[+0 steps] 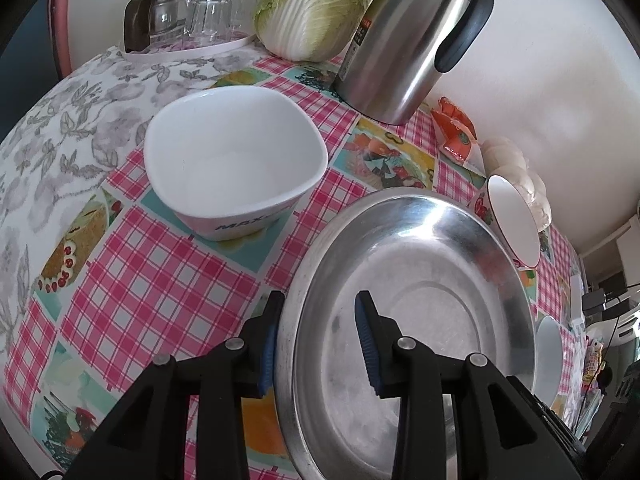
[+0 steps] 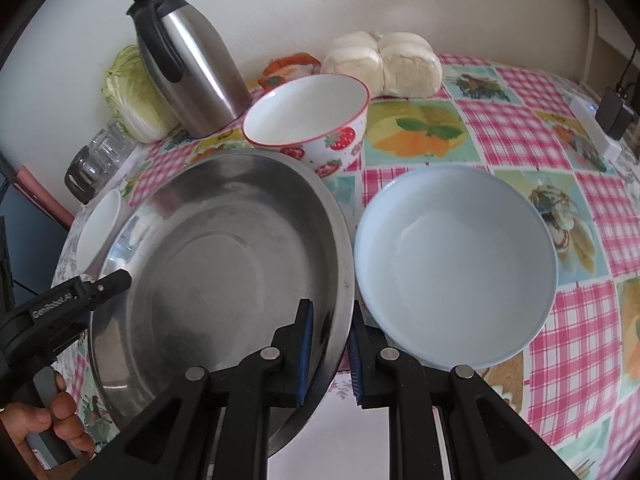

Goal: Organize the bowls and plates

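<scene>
Right tongs [image 2: 329, 354] are pinching the near right rim of the steel plate [image 2: 224, 248], one pad inside, one outside, narrow gap. Left tongs [image 1: 318, 344] are straddling the plate's left rim, jaws partly apart; inner pad is standing clear of the metal, so no real pinch there. Plate is sitting mid-worktop [image 2: 520, 128], tilted, right edge raised over the pale blue plate [image 2: 456, 264], strawberry bowl [image 2: 308, 120] just behind, white bowl [image 1: 236, 160] to its left.

Likely step: moving the steel plate for stacking. To do it well: be keeping the right pinch firm, squaring the rim between pads, lifting level, clearing the blue plate's rim before shifting.

Plate is round, no long axis; open side is facing up, leaning toward the left.
</scene>
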Action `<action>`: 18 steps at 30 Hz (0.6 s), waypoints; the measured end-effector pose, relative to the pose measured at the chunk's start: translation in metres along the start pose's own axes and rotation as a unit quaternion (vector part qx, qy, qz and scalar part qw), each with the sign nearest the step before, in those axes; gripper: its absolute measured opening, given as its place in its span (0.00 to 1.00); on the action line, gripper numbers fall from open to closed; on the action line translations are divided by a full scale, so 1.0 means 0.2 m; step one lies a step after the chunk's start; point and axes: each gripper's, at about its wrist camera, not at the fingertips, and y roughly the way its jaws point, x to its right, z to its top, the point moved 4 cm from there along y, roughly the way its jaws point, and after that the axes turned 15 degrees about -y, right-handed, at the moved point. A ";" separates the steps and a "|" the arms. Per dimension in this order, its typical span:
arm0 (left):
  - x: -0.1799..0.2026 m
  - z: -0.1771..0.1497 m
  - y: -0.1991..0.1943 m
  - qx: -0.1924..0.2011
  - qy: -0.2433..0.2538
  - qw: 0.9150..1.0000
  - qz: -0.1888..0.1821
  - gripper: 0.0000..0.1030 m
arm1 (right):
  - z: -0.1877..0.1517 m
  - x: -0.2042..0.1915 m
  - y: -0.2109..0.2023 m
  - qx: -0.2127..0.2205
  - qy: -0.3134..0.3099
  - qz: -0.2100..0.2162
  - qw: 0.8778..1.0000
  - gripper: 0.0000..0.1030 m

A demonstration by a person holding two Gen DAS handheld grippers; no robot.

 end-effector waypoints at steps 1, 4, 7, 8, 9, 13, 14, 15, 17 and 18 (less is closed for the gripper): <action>0.00 0.00 0.00 0.000 0.000 1.000 0.001 0.35 | 0.00 0.00 0.00 0.000 0.002 0.002 1.000 0.18; 0.00 0.00 0.01 -0.005 0.001 1.000 0.005 0.36 | 0.00 0.00 -0.01 -0.001 -0.001 0.001 1.000 0.19; 0.02 0.00 0.00 0.001 0.010 1.000 0.007 0.37 | -0.01 0.00 -0.01 -0.006 0.001 -0.001 1.000 0.20; 0.02 -0.01 0.00 0.002 0.012 1.000 0.008 0.38 | -0.01 0.00 -0.01 -0.007 0.001 -0.001 1.000 0.20; 0.03 -0.01 0.00 0.004 0.015 1.000 0.010 0.39 | -0.01 0.00 -0.02 -0.008 0.001 -0.001 1.000 0.20; 0.05 -0.02 0.01 0.007 0.024 1.000 0.015 0.41 | -0.01 0.01 -0.02 -0.008 0.004 0.002 1.000 0.20; 0.05 -0.02 0.01 0.006 0.023 1.000 0.016 0.41 | -0.02 0.01 -0.02 -0.008 0.004 0.003 1.000 0.20; 0.05 -0.02 0.02 0.005 0.021 1.000 0.015 0.41 | -0.02 0.01 -0.02 -0.009 0.005 0.003 1.000 0.20; 0.05 -0.02 0.02 0.004 0.020 1.000 0.015 0.41 | -0.02 0.01 -0.02 -0.009 0.005 0.003 1.000 0.20; 0.05 -0.02 0.02 0.005 0.021 1.000 0.016 0.41 | -0.01 0.01 -0.02 -0.008 0.003 0.002 1.000 0.20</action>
